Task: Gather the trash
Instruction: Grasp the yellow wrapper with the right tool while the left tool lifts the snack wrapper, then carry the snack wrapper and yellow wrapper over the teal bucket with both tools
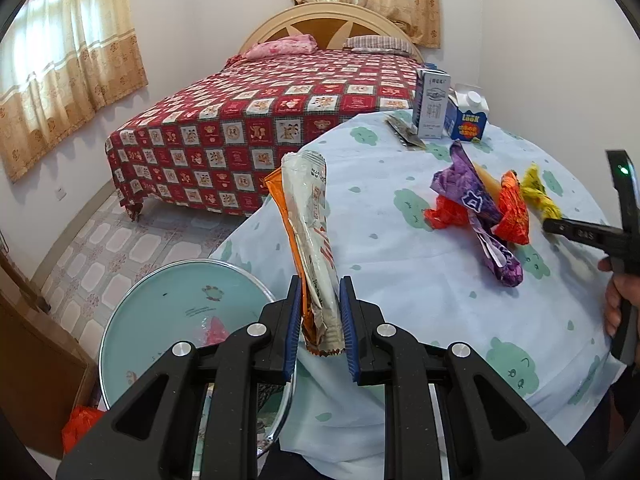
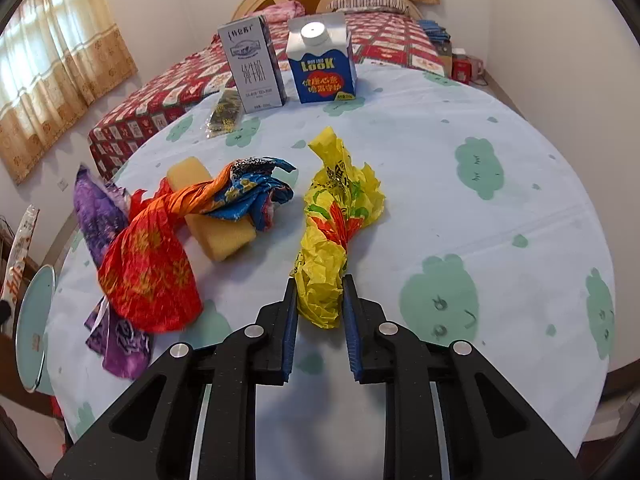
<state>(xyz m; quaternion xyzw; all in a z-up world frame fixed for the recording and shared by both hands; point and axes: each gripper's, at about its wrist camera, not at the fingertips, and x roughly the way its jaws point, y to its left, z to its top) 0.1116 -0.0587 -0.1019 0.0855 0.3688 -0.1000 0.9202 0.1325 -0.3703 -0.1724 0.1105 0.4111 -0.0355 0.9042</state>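
— Blue-padded left gripper was clamped on the long white-and-orange foil wrapper, near the round pale-green bin lid to its left?

— Yes. Best to swing it left over the bin before letting go.

— And the right gripper?

— Narrowly parted around the near end of the crumpled yellow plastic wrapper on the cloud-print tablecloth; whether it gripped, I couldn't tell. It should squeeze fully, lift straight, clear of the orange wrapper further left.

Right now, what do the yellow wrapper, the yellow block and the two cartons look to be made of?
The yellow wrapper, between the right hand-held gripper fingers, looks like thin glossy printed plastic film: it holds sharp crinkles.
The yellow block looks like matte, porous foam sponge.
The grey carton and blue carton look like coated printed paperboard with crisp folded edges; the blue one's white cap seems plastic.
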